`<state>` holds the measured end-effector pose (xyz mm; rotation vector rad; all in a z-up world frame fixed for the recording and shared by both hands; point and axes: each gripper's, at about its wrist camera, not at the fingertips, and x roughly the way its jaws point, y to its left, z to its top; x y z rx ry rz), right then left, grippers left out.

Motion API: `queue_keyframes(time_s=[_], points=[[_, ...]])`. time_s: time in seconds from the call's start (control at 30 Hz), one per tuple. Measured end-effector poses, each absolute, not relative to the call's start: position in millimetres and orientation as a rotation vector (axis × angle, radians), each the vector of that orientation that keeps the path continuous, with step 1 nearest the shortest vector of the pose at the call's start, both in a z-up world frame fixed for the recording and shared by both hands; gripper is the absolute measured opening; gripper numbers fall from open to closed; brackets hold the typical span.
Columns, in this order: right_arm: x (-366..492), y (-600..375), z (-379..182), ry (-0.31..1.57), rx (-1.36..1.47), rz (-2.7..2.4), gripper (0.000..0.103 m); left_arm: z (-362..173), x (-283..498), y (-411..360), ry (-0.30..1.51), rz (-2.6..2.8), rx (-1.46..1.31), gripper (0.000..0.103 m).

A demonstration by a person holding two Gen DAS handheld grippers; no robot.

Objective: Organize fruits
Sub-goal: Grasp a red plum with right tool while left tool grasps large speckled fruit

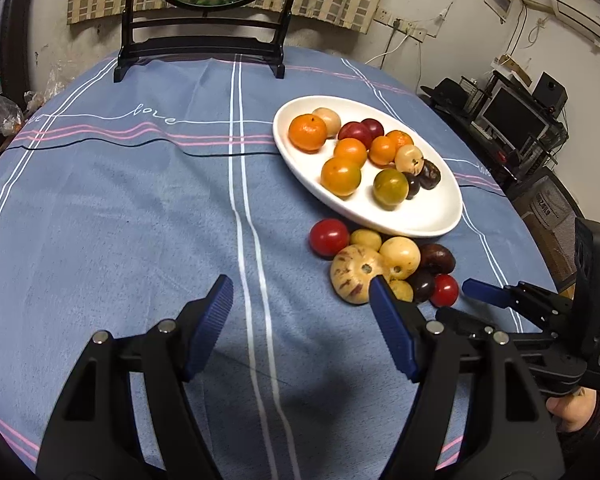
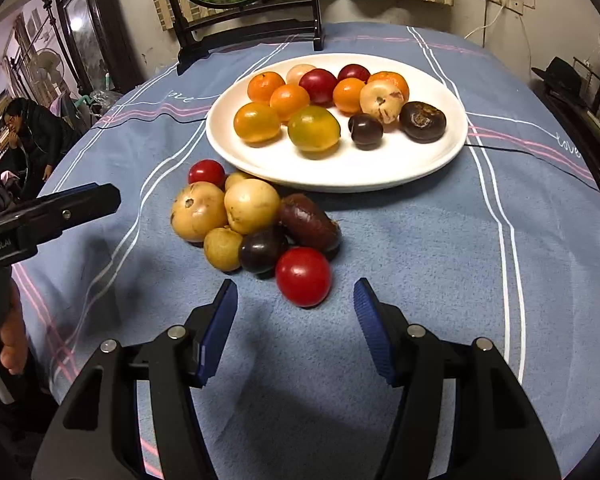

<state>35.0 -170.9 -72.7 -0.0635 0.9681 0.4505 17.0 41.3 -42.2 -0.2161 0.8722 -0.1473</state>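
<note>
A white oval plate [image 1: 420,227] [image 2: 340,180] holds several oranges, red and dark plums and pale fruits. In front of it a loose pile lies on the blue cloth: pale yellow fruits [image 2: 252,206], a dark plum [image 2: 262,250], a dark red oblong fruit [image 2: 308,222] and two red tomatoes. My right gripper [image 2: 296,289] is open, and the near red tomato [image 2: 303,276] [image 1: 444,290] sits just at its fingertips, untouched by the pads. My left gripper [image 1: 300,285] is open over bare cloth, with a streaked pale fruit [image 1: 354,274] beside its right fingertip.
A round framed picture on a black stand [image 1: 200,52] [image 2: 252,28] stands at the table's back edge. A person [image 2: 32,136] sits beyond the table's left side. A desk with a monitor [image 1: 516,116] is off to the right. Bare cloth lies left of the pile.
</note>
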Motion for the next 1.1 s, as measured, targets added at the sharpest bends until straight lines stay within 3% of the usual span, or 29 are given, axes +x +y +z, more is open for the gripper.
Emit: queue_keyframes(time_s=[0.1,0.27,0.33,1.1], points=[[36.5,-171.9,-73.7,0.967,-0.064,0.455,0.046,-43.3,17.4,41.7,0.875,-0.148,-0.219,0.072],[40.3,-171.2,-76.8,0.972,-0.071,0.457,0.041,-43.4,18.1,38.6,0.879,-0.160,-0.216,0.072],[43.1,-170.4,-79.7,0.974,-0.073,0.457,0.031,-43.0,17.8,37.3,0.879,-0.165,-0.215,0.072],[11.3,-210.4,-62.1,0.917,0.059,0.504,0.029,-76.3,46.2,-10.7,1.003,-0.179,-0.058,0.072]])
